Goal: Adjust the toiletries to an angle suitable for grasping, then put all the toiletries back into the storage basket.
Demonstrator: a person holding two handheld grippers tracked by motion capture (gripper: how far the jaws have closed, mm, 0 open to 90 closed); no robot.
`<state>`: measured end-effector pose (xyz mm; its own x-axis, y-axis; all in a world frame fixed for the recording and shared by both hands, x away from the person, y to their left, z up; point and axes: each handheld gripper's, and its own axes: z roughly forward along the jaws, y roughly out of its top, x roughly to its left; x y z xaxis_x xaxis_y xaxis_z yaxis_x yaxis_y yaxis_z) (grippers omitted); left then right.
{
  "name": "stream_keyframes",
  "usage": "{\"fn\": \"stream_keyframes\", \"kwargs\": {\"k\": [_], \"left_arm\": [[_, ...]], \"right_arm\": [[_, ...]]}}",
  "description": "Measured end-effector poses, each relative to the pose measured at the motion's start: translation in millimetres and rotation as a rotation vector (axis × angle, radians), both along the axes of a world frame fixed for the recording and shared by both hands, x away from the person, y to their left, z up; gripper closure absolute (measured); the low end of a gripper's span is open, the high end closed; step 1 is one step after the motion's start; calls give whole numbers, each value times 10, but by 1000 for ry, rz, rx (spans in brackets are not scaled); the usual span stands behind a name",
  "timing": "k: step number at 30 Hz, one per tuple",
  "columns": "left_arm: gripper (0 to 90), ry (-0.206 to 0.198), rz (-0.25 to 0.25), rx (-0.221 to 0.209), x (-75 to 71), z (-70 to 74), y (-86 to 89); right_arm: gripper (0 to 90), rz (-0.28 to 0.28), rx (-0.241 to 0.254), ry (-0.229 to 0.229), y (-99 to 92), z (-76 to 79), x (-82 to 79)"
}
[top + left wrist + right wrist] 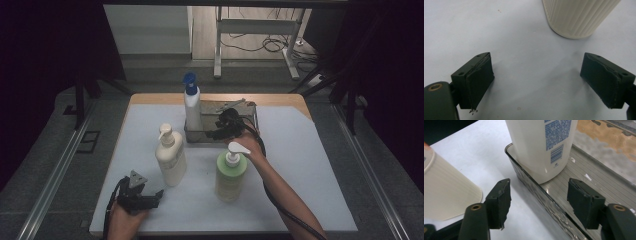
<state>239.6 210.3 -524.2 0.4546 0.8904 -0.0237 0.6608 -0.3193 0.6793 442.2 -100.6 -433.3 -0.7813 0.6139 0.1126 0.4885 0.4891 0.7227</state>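
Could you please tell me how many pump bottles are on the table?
3: white blue-capped bottle standing in the tray, cream bottle front left, green bottle front right.

Three pump bottles: one white with a blue pump (191,107), one cream (170,156), one green (231,172); one clear tray (252,112); two handheld grippers.

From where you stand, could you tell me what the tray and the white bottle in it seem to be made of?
Tray: probably metal, a dull grey ribbed floor with glints.
White bottle with blue pump: apparently smooth opaque plastic, slightly glossy, with a printed blue label.
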Motion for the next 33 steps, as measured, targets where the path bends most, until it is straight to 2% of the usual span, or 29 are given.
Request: {"fn": "stream_keyframes", "kwargs": {"k": [13, 21, 26, 31, 33], "left_arm": [[107, 2, 0, 1, -1, 2, 0], [107, 1, -1, 2, -2, 1, -1], [107, 1, -1, 2, -1, 2, 0], [107, 1, -1, 2, -1, 2, 0], [107, 1, -1, 2, -1, 2, -1]], "right_arm": [[277, 9, 30, 2, -177, 80, -124], [153, 15, 35, -20, -269, 97, -213], [122, 6, 3, -72, -366, 85, -251], [78, 4, -8, -75, -493, 47, -271], [43, 6, 1, -74, -542, 29, -280]]}}
